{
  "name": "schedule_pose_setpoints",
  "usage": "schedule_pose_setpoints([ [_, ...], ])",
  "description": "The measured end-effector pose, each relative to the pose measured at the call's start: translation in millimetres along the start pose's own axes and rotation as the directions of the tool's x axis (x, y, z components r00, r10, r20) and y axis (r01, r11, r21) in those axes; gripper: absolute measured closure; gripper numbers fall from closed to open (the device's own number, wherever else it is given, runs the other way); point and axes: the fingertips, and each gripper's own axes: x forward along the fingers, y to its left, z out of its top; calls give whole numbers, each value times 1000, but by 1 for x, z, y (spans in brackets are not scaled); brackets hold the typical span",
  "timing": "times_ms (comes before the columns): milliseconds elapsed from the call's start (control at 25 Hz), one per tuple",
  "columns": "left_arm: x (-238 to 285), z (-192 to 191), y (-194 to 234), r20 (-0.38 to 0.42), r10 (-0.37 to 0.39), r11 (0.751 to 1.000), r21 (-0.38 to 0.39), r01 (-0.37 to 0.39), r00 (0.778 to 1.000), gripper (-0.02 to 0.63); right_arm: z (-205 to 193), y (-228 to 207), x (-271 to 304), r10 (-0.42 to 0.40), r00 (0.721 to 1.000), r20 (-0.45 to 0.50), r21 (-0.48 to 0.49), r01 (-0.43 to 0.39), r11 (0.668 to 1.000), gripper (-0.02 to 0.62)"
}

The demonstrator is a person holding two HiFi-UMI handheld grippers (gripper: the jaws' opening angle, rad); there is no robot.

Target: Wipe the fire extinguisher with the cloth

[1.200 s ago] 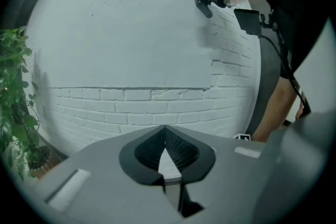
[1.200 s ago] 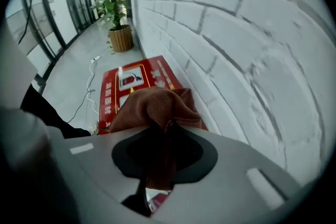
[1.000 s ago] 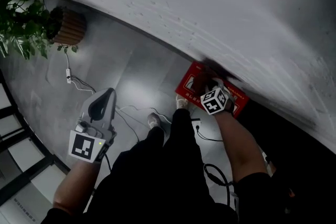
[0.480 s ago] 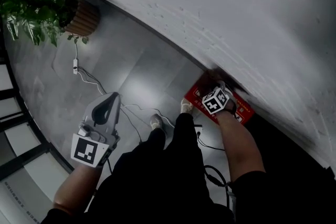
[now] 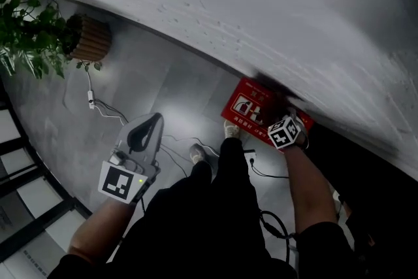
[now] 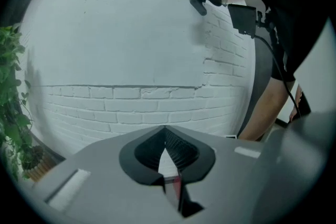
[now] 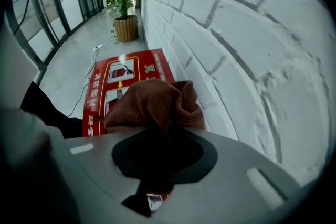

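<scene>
A red fire extinguisher box [image 5: 251,103] with white pictograms lies on the floor at the foot of the white brick wall; it also shows in the right gripper view as the red box [image 7: 122,77]. My right gripper [image 5: 281,115] points steeply down over the box's right end. It is shut on a bunched brown cloth [image 7: 153,101], which hangs just above the lid, and in that view the right gripper [image 7: 166,126] has cloth filling its jaws. My left gripper [image 5: 151,121] hangs out over the grey floor, away from the box. In its own view, the left gripper [image 6: 165,131] is shut and holds nothing.
A potted plant [image 5: 36,32] in a wicker pot [image 5: 89,37] stands by the wall at far left. White cables [image 5: 108,109] trail across the grey floor. The person's shoes [image 5: 196,153] stand just left of the box. Dark-framed glass panels [image 5: 19,173] line the left side.
My right gripper has slid to the right along the red box with the cloth still in it. The left gripper has drifted slightly right.
</scene>
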Motion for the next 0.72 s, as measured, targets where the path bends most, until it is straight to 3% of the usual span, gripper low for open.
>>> schedule_pose_setpoints([
  [280,21,1,-47,-19,-148,989,-16,148,989,606,-112,-30,-31,-51,991,-127,149,70,986,534],
  [440,24,2,-46,-33,-160,987,-6,160,987,606,-170,-48,-44,-84,970,-228,260,144,955,534],
  [560,20,0,-39,-34,-141,990,-5,140,989,606,-166,-54,-54,-147,976,-163,235,183,955,537],
  [720,7,-3,-25,-41,-88,996,-10,88,995,606,-114,-25,-38,-84,994,-74,108,92,990,538],
])
